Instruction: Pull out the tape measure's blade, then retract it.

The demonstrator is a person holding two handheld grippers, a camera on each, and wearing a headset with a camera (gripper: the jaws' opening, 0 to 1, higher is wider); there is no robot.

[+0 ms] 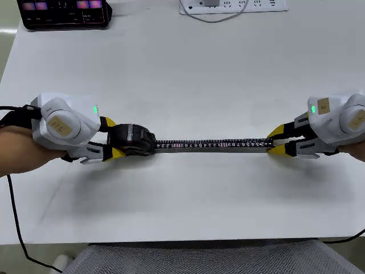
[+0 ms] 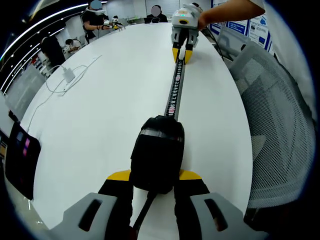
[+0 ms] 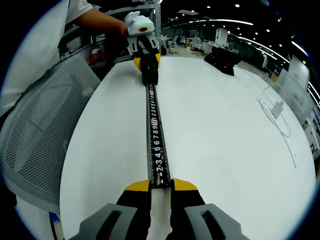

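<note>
The left gripper [image 1: 114, 138], held in a hand [image 1: 20, 151], is clenched on the black tape measure case [image 1: 134, 140]. Its yellow-tipped fingers [image 1: 117, 153] press the case from both sides. In the left gripper view the case sits squarely between the tips and just ahead of them. From the case's mouth the blade [image 1: 211, 144] runs straight out, away from the left fingers. It lies low over the white table [image 1: 188, 74], numbers up, and reaches across to the right gripper [image 1: 277, 141]. That gripper is pinched on the blade's far end. In the right gripper view the end of the blade is caught between the two yellow tips, with the digits starting just past them.

Well beyond the left fingers, at the table's far edge, stands a dark device with pink-lit screens [image 1: 64, 12]. A white power strip [image 1: 234, 5] lies far beyond the blade. A mesh chair [image 1: 199, 260] is on the near side of the table, below the blade.
</note>
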